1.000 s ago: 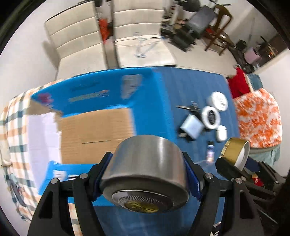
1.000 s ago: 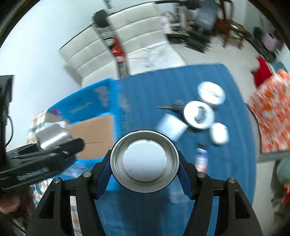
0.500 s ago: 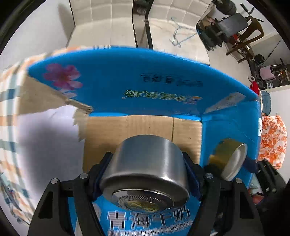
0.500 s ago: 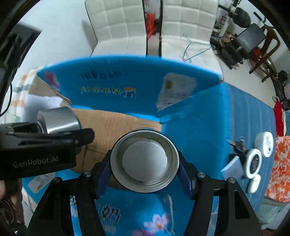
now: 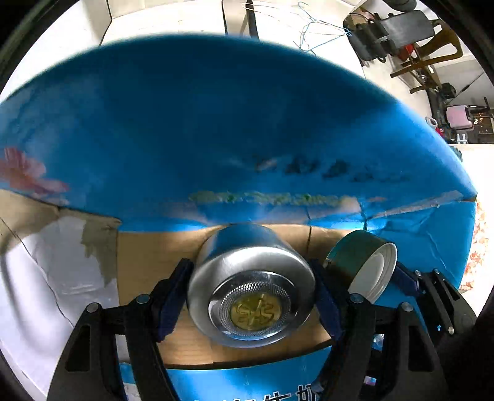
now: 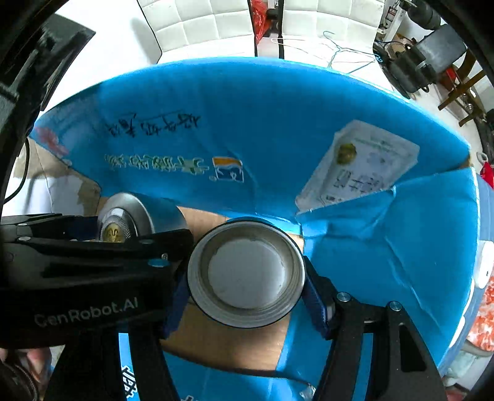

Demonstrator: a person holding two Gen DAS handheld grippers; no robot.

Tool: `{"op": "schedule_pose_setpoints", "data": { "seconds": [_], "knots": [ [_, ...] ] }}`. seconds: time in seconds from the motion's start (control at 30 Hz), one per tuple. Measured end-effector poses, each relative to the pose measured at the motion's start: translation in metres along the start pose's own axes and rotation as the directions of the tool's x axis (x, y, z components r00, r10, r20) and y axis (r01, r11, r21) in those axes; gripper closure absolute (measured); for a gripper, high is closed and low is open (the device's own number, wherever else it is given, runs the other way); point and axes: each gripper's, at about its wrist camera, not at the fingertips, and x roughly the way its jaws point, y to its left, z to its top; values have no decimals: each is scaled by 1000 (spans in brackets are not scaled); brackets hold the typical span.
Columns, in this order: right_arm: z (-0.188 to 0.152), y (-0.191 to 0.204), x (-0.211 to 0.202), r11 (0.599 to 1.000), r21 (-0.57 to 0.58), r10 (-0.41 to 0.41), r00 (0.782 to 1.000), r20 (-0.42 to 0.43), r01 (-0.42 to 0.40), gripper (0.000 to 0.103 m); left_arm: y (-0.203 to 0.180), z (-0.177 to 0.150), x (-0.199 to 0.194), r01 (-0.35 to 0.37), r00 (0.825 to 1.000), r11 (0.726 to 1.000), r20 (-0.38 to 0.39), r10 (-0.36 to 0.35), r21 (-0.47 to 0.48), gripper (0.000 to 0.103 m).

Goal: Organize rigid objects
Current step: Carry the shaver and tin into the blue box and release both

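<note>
My left gripper (image 5: 250,296) is shut on a silver steel tin (image 5: 247,277) with a gold emblem on its end, held low over the brown cardboard floor (image 5: 148,262) of the open blue carton (image 5: 216,123). My right gripper (image 6: 247,274) is shut on a gold-sided lid (image 6: 247,271) with a white inside, also down inside the carton (image 6: 278,123). The two grippers sit side by side. In the right wrist view the silver tin (image 6: 123,219) shows at the left, above the left gripper's black body. In the left wrist view the gold lid (image 5: 364,262) shows at the right.
The carton's blue flaps stand up around both grippers, with a white label (image 6: 358,166) on the right flap. White padded chairs (image 6: 216,21) stand beyond the carton, and a dark folded device (image 6: 423,58) and a wooden chair (image 5: 432,46) at the far right.
Both grippers have swung left from the blue mat and its small objects, then dropped into the carton. The blue flaps now fill both views, and the tin and lid stay gripped.
</note>
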Motion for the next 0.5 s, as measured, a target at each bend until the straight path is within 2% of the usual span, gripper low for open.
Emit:
{"op": "schedule_pose_setpoints", "data": {
  "seconds": [0.27, 0.33, 0.37, 0.43, 0.5],
  "knots": [
    [8, -10, 2, 999, 37, 29, 999, -45, -27, 33, -2, 0, -6, 2, 1000, 1000, -29, -3, -20, 30],
    [11, -11, 1, 999, 41, 26, 998, -48, -24, 33, -4, -2, -10, -7, 1000, 1000, -21, 7, -21, 24],
    [16, -17, 3, 999, 43, 18, 999, -50, -16, 31, 4, -4, -7, -11, 1000, 1000, -14, 10, -23, 17],
    [16, -17, 0, 999, 44, 4, 999, -50, -2, 29, 3, -9, -11, -9, 1000, 999, 1, 9, -35, 16],
    [15, -17, -4, 999, 35, -23, 998, -52, 25, 24, 4, -11, -13, -20, 1000, 999, 3, 20, -42, 4]
  ]
}}
